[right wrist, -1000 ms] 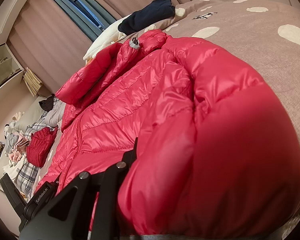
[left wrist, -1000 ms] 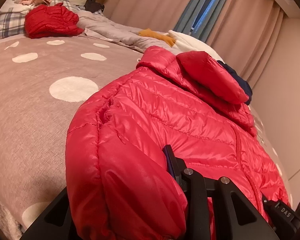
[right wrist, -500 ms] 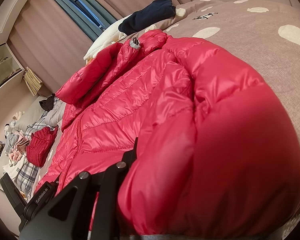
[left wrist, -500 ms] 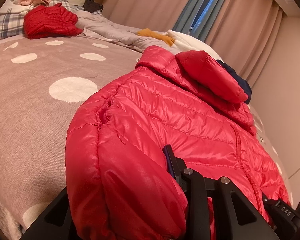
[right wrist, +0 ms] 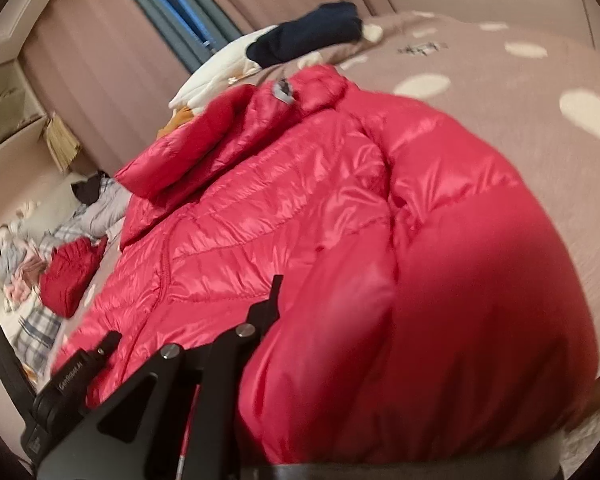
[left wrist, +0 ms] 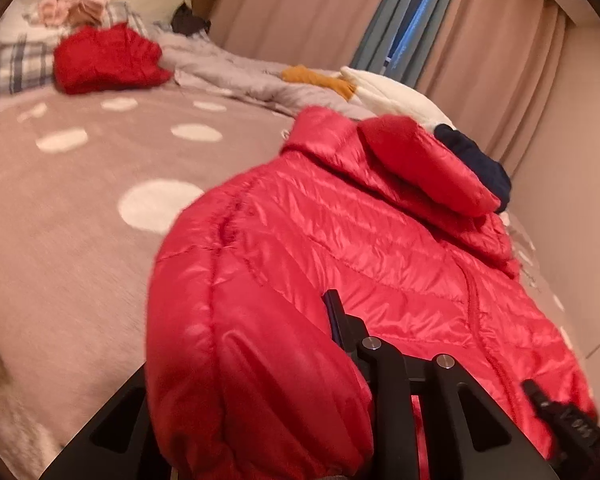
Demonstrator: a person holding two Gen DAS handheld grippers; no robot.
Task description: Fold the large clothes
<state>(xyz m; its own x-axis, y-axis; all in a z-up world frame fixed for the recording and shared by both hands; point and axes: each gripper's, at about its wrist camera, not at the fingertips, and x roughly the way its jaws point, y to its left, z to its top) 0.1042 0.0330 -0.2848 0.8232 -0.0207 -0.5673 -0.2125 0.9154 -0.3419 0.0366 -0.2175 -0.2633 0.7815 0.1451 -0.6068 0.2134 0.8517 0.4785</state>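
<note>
A shiny red quilted down jacket (left wrist: 372, 256) lies front-up on the bed, hood toward the curtains. In the left wrist view one puffy sleeve (left wrist: 252, 380) bulges between the fingers of my left gripper (left wrist: 244, 328). Its jaws are closing on the sleeve; only the right fingertip (left wrist: 334, 312) shows. The same jacket (right wrist: 260, 216) fills the right wrist view. There my right gripper (right wrist: 360, 304) pinches the other sleeve (right wrist: 440, 320) while its jaws open slightly, and that sleeve hides the far finger.
The mauve bedspread (left wrist: 80, 240) with white dots has bare room left of the jacket. A folded red garment (left wrist: 104, 60), plaid and pink clothes, a grey quilt (left wrist: 236, 76) and white and navy items (left wrist: 472, 164) line the far side. Curtains (left wrist: 500, 40) hang behind.
Both views have shifted a little and turned blurry. Each sleeve stays between its gripper's fingers, and the jacket lies as before.
</note>
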